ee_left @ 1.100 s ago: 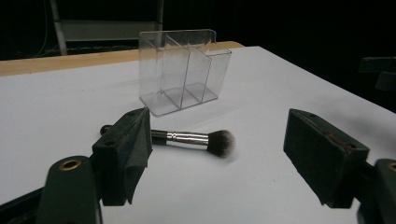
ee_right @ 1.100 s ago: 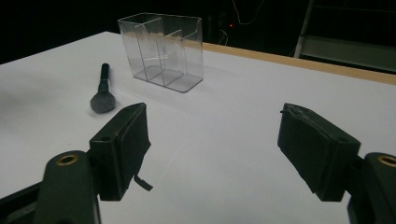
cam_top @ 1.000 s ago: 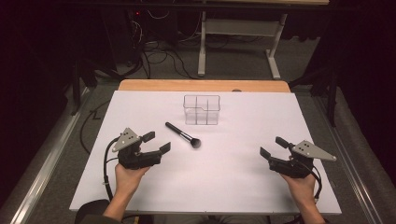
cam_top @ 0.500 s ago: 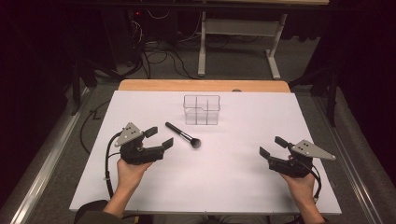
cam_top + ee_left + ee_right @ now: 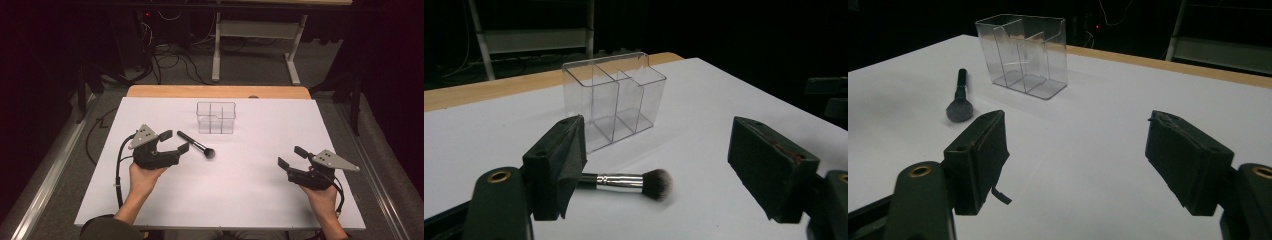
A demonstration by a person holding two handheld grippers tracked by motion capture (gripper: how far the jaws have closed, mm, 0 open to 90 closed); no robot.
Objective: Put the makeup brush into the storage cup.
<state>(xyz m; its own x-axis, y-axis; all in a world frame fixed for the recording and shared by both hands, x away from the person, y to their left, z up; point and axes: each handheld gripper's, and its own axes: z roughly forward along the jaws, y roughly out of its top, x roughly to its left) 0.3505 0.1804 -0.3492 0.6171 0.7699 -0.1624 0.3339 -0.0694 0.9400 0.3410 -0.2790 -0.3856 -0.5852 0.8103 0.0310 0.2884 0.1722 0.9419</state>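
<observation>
Closing on the brush [image 5: 196, 144], left gripper [image 5: 173, 142] has advanced; fingers apart.

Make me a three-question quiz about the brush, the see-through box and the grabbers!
1. Where is the brush?
A. inside the box
B. on the white table, in front of the box
C. on the floor

2. How many compartments does the clear box have?
A. one
B. three
C. six

3. How is the left gripper?
A. open
B. shut on the brush
C. shut on the box

Answers: 1 B, it lies flat on the table. 2 B, dividers make three. 3 A, its fingers stand apart.
</observation>
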